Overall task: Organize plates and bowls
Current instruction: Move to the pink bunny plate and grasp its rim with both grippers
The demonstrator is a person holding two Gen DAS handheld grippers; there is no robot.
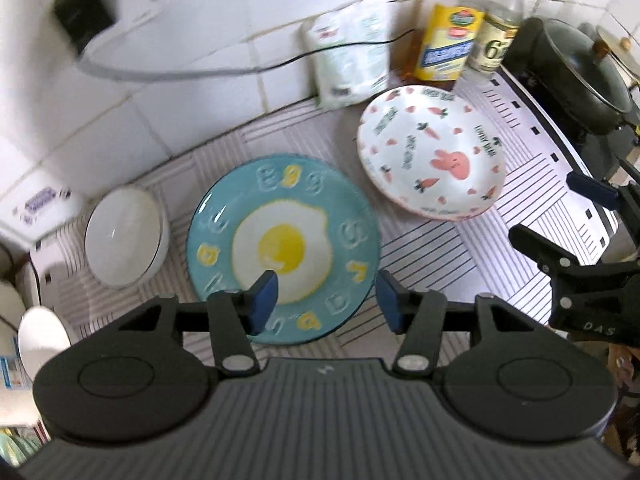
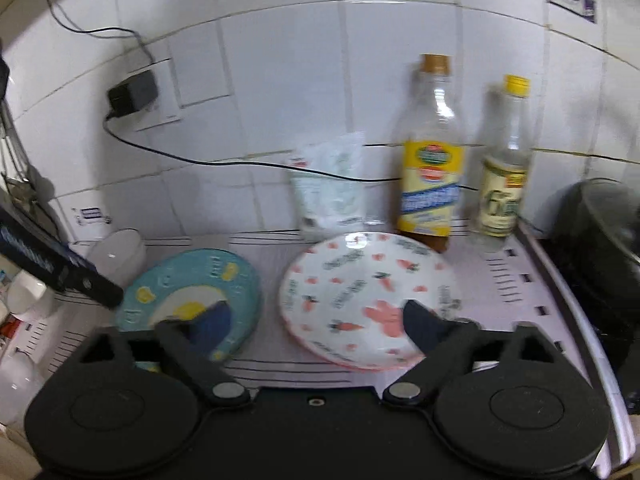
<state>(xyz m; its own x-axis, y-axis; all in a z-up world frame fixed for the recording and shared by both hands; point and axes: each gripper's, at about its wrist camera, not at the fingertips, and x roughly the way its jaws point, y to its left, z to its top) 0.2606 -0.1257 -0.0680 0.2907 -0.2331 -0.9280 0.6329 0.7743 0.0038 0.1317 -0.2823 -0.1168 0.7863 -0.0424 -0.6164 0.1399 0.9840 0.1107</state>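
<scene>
A teal plate (image 1: 280, 248) with a fried-egg picture lies flat on the striped mat (image 1: 460, 256). To its right lies a white plate (image 1: 432, 152) with pink rabbit and carrot prints, and a white bowl (image 1: 126, 236) stands to its left. My left gripper (image 1: 326, 300) hovers open over the teal plate's near edge, with nothing between its blue pads. My right gripper (image 2: 318, 320) is wide open above the gap between the teal plate (image 2: 192, 296) and the white plate (image 2: 368, 292), holding nothing. It also shows at the right of the left wrist view, right gripper (image 1: 560, 216).
Against the tiled wall stand a yellow-labelled bottle (image 2: 432, 184), a clear bottle (image 2: 504, 184) and a white pouch (image 2: 332, 192). A dark lidded pot (image 1: 584, 72) sits on the stove at the right. A black cable (image 2: 240, 164) runs from a wall plug. White cups (image 2: 28, 296) crowd the left.
</scene>
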